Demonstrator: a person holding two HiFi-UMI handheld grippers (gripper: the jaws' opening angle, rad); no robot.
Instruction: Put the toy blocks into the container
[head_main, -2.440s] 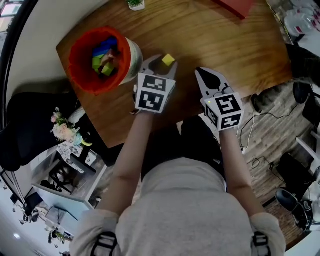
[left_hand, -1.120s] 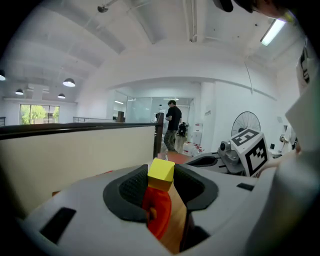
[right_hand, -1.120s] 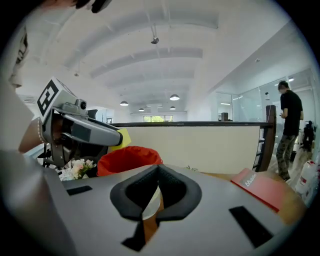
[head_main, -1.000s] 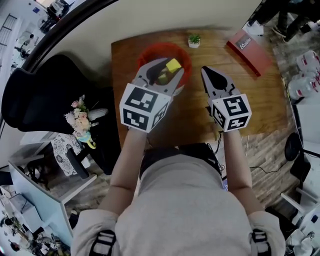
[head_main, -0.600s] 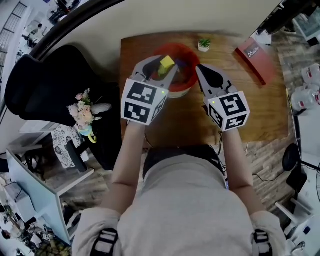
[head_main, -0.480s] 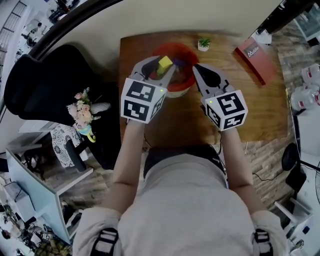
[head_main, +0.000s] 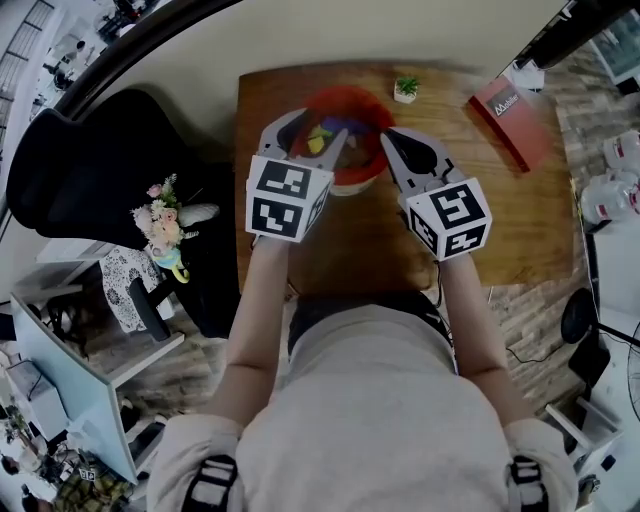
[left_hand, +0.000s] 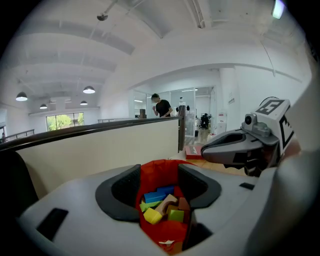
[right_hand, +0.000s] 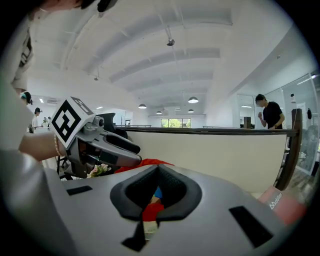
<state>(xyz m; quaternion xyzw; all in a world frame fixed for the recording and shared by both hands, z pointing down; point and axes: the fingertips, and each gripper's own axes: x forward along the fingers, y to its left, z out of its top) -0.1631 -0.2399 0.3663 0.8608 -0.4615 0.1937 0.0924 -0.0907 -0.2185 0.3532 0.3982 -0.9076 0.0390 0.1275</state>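
In the left gripper view, the left tool is seen with its jaws apart and opening, and no block is pressed between the pads. Through the gap, just below the jaws, the open mouth of the red container is seen. Toy blocks are piled inside it: a yellow block lies on top at the near side, a green block is touching it, and a blue block lies behind them.

The right tool is held just beside the left one, at the container's right rim. Its jaws are closed tip to tip, and nothing is gripped between them.

In the head view, the container is found standing at the far edge of the wooden surface. A small potted plant is set just beside it, and a red box lies further right. A black chair stands off the surface's left side.
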